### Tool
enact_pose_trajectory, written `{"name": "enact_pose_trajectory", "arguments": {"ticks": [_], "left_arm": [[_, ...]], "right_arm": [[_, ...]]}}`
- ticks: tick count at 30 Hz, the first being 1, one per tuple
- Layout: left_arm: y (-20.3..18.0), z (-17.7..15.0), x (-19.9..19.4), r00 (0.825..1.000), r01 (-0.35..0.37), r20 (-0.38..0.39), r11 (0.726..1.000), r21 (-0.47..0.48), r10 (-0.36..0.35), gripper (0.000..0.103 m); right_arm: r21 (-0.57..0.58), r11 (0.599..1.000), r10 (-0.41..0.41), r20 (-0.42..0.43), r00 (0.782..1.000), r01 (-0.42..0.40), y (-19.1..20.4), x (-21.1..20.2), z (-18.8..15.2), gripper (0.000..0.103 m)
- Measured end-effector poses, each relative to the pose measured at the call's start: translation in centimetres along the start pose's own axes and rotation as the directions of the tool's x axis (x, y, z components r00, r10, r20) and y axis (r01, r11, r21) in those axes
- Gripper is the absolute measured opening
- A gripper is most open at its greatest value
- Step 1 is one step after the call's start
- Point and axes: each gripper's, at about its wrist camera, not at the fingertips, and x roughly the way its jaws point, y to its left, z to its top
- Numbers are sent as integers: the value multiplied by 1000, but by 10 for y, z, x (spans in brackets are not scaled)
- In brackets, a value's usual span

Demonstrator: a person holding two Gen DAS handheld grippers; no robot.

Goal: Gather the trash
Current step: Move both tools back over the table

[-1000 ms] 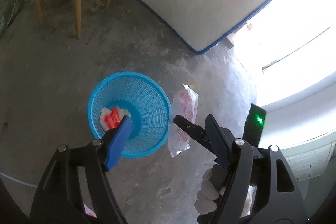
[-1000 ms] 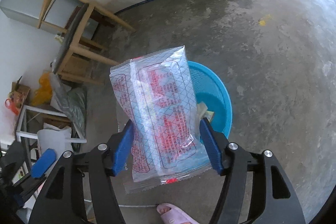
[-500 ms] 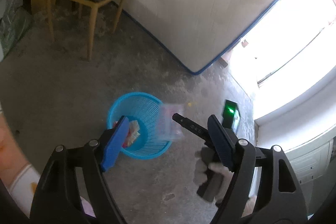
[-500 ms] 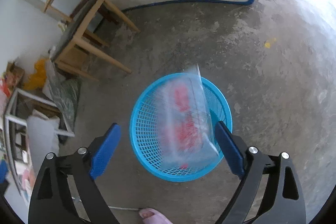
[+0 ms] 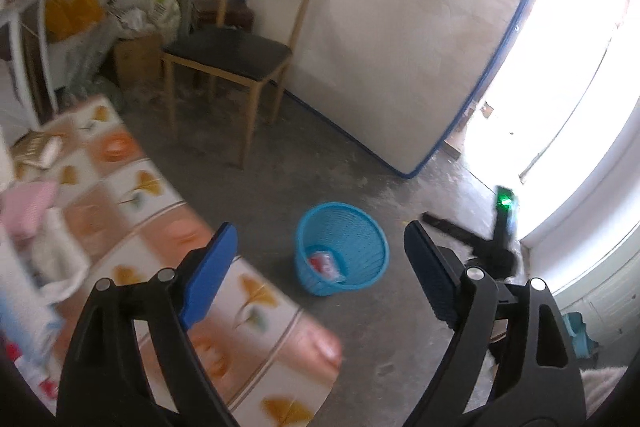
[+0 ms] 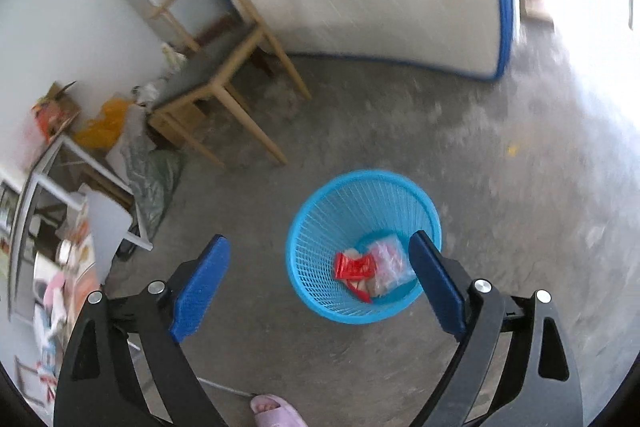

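Blue basket [image 6: 364, 247] stands on the floor, holding a clear packet [image 6: 388, 261] beside a red wrapper [image 6: 354, 265]. Left gripper [image 5: 316, 267], its jaws just opening, and right gripper [image 6: 320, 277] gape wide, both empty.

Left gripper [image 5: 320, 255] at the bottom of the frame, jaws just opened further, nothing between them, blue basket [image 5: 362, 223] on grey floor [image 5: 280, 163] at centre with wrappers [image 5: 326, 264] inside, wooden chair [image 5: 236, 59] upper centre, white mattress [image 5: 400, 27] leaning behind, patterned bench [image 5: 160, 227] lower left, right gripper [image 5: 444, 225] at right, blurred.
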Motion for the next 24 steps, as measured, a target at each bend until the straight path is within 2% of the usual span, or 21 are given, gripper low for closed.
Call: {"name": "enact_pose_trajectory", "arguments": {"ticks": [3, 5, 8, 10, 13, 16, 17, 19, 21, 24], "left_arm": [[18, -9, -40, 999, -34, 33, 999, -17, 35, 83], [27, -12, -62, 996, -59, 63, 998, -38, 61, 84], [53, -17, -106, 986, -105, 118, 991, -88, 115, 84], [69, -21, -135, 978, -130, 148, 983, -128, 148, 85], [95, -32, -170, 960, -166, 192, 968, -189, 202, 85], [123, -41, -199, 939, -211, 220, 949, -235, 264, 85], [137, -44, -210, 930, -233, 222, 936, -263, 294, 85], [155, -46, -222, 921, -249, 221, 922, -297, 320, 85], [174, -46, -229, 913, -269, 214, 906, -326, 348, 85], [207, -37, -233, 890, -332, 178, 864, -378, 420, 85]], "right_arm": [[-43, 999, -12, 102, 995, 16, 19, -43, 3, 94], [-62, 998, 15, 181, 983, -3, 35, -78, 8, 95], [-93, 991, 119, 218, 969, -100, 61, -116, 13, 95], [-116, 981, 180, 209, 961, -158, 81, -131, 14, 95], [-156, 954, 277, 137, 951, -256, 118, -140, 11, 95], [-179, 911, 383, 24, 924, -373, 157, -138, 4, 95], [-180, 894, 413, -21, 910, -410, 171, -135, 1, 95], [-185, 868, 451, -92, 888, -461, 197, -127, -5, 95], [-180, 839, 487, -173, 856, -514, 225, -115, -14, 95], [-164, 802, 521, -279, 806, -575, 262, -92, -28, 95]]}}
